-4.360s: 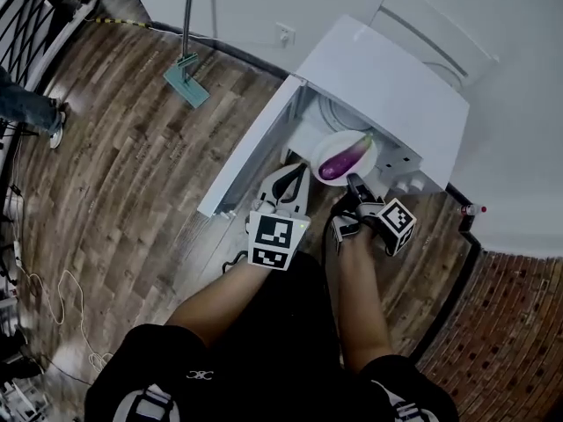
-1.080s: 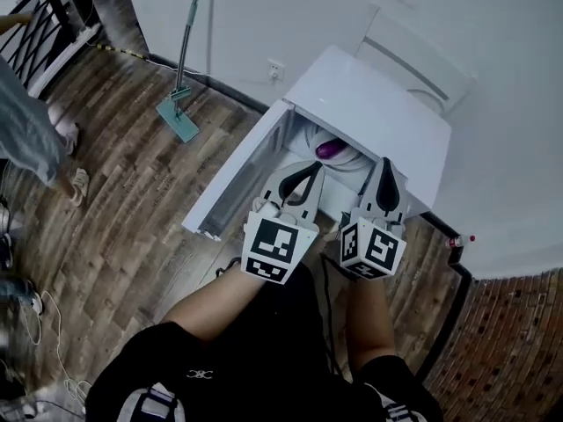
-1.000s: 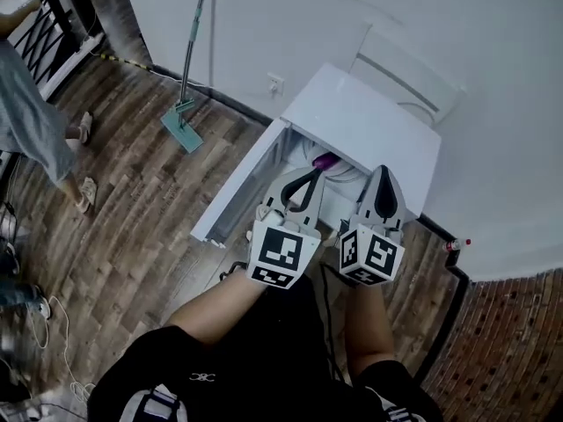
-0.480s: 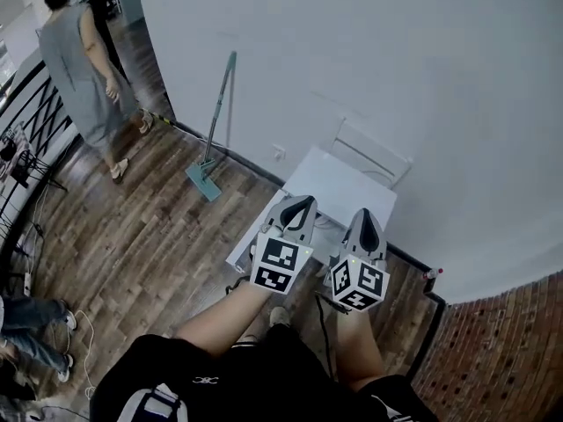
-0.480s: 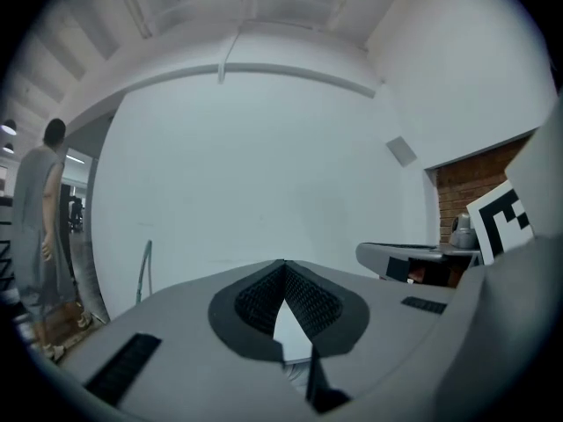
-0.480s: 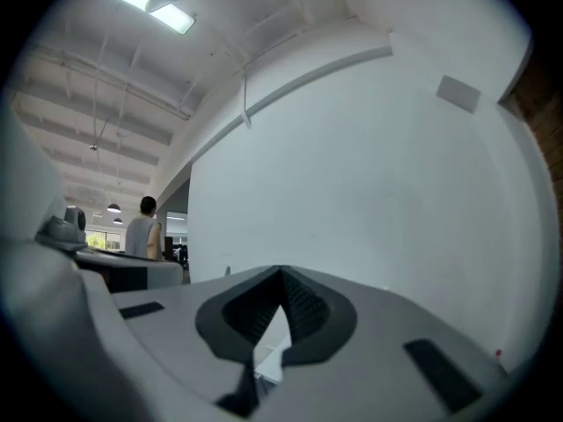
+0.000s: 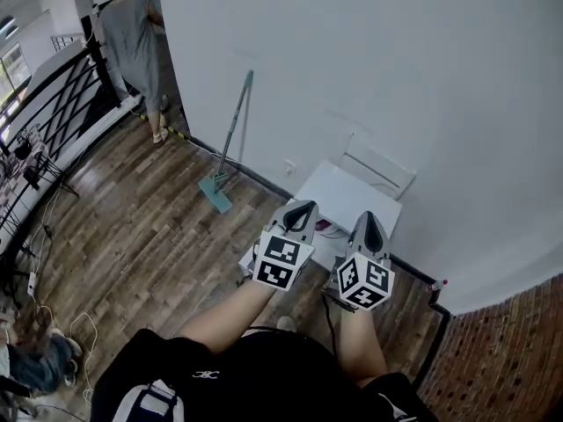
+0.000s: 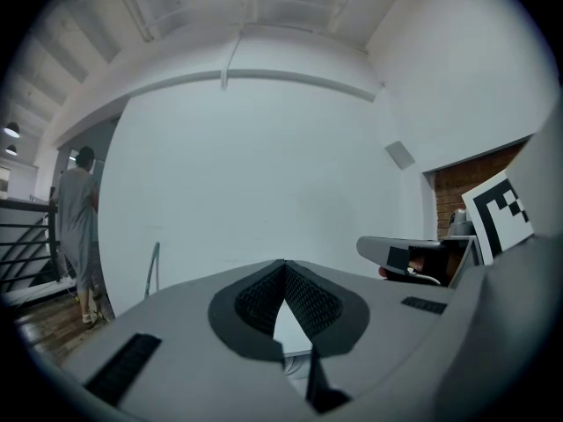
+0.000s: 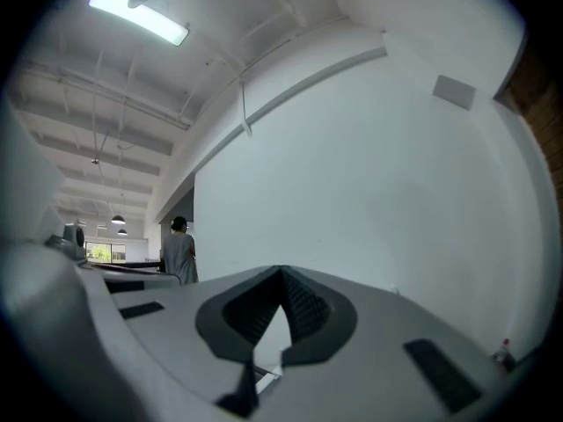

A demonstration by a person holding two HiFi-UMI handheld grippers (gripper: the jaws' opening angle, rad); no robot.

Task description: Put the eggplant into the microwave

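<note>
Plainly, both grippers are held up side by side over the white microwave (image 7: 356, 196), which sits on the wooden floor (image 7: 132, 236) against the far wall (image 7: 396, 77). The left gripper (image 7: 303, 207) has its jaws clenched, the ribbed pads meeting at the tips with nothing between them, as its own view shows (image 8: 283, 264). The right gripper (image 7: 369, 219) is likewise clamped together and empty (image 9: 281, 271). Between the 2 grippers, at the microwave's near front, a small purplish sliver shows, which seems to be the eggplant (image 7: 326, 229) inside; most of it is hidden. To the left of the microwave a mop (image 7: 230, 139) leans on the wall. Far off at the left a person (image 7: 132, 33) stands beside a black railing (image 7: 53, 104).
</note>
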